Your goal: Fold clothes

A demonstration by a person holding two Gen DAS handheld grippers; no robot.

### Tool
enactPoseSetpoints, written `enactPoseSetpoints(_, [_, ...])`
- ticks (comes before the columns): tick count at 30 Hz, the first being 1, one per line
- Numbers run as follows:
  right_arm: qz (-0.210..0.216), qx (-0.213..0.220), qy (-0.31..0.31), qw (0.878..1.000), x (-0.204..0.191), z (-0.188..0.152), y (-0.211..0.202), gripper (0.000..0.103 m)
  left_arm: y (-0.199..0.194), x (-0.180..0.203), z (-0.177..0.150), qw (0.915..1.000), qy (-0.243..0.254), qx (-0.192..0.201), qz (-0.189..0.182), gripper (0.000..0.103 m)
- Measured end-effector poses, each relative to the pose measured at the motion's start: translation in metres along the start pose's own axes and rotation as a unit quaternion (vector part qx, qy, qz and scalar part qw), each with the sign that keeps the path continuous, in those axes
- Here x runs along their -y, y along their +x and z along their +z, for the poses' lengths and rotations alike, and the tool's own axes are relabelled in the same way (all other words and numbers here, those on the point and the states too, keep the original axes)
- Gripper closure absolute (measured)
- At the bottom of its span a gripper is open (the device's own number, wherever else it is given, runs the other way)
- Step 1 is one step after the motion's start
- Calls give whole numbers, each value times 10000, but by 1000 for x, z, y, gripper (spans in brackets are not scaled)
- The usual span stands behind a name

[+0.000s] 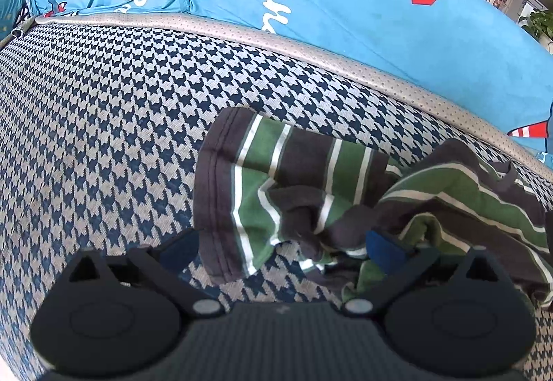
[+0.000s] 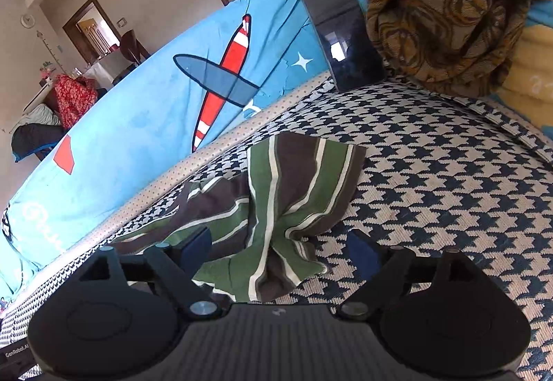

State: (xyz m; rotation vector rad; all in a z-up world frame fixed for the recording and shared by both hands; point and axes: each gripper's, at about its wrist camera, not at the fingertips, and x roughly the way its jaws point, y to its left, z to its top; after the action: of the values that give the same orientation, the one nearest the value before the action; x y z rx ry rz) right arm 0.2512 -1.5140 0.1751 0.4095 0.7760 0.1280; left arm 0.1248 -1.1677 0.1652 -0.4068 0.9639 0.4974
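A crumpled striped garment [image 1: 311, 194], green, dark grey and white, lies on the houndstooth sofa seat [image 1: 103, 125]. My left gripper [image 1: 280, 248] is open, its blue-padded fingers [image 1: 382, 248] set wide around the garment's near folds. In the right wrist view the same striped garment [image 2: 276, 208] lies bunched just ahead of my right gripper [image 2: 280, 253]. That gripper is open too, with its fingertips [image 2: 361, 253] on either side of the cloth's near edge. Neither gripper pinches any cloth.
A blue cartoon-print backrest cover [image 1: 345, 11] rises behind the seat. In the right wrist view a black phone [image 2: 342, 35] leans against the blue backrest [image 2: 138, 125], beside a brown patterned cloth heap [image 2: 446, 11]. Bare houndstooth seat [image 2: 449, 173] spreads to the right.
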Motion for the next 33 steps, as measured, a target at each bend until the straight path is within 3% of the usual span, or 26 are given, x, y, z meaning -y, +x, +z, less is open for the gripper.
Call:
enactPoseSetpoints(7, [-125, -342, -17, 9993, -7, -10, 24, 16, 5, -1, 1, 10000, 11, -13, 37, 0])
enactPoseSetpoints(10, [-279, -262, -423, 9984, -17, -15, 29, 17, 5, -1, 1, 10000, 34, -7, 46, 0])
enactPoseSetpoints(15, [-464, -178, -852, 9951, -28, -22, 33, 48, 5, 0, 0, 10000, 33, -20, 54, 0])
enactPoseSetpoints(17, [-473, -169, -923, 9945, -29, -22, 34, 74, 6, 0, 1, 10000, 36, -17, 53, 0])
enactPoseSetpoints(19, [-436, -142, -898, 9949, -29, -22, 32, 82, 6, 0, 1, 10000, 36, -16, 53, 0])
enactPoseSetpoints(33, [-744, 493, -267, 9956, 3, 0, -24, 87, 3, -1, 5, 10000, -81, 21, 15, 0])
